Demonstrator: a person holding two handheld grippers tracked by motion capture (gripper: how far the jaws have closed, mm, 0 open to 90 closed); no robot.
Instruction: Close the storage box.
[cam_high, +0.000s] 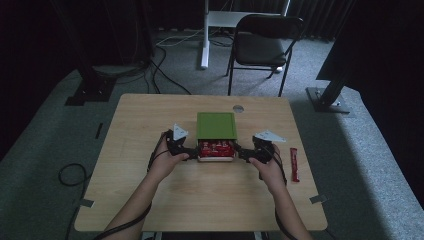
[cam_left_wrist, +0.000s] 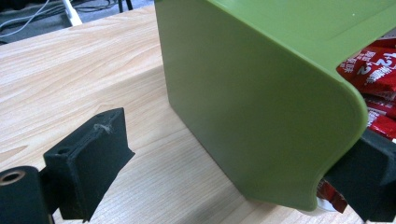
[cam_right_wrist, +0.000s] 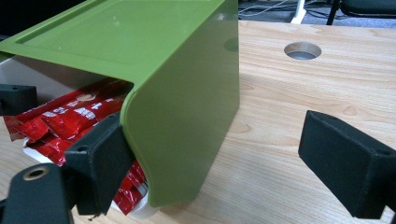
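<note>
Green lid (cam_high: 215, 125) sits between both grippers; left gripper (cam_left_wrist: 243, 168) and right gripper (cam_right_wrist: 233, 154) wide open, each straddling side wall; red packets (cam_high: 215, 148) beneath, toward person.

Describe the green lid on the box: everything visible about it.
The green lid looks like smooth, glossy moulded plastic, rectangular, with rounded corners, deep side skirts and a shallow recessed panel on top. It sits partly slid back over a white box, leaving red sachets exposed at the near end. One jaw of the left hand-held gripper and one of the right hand-held gripper reach under its near corners; both grippers are open.
</note>
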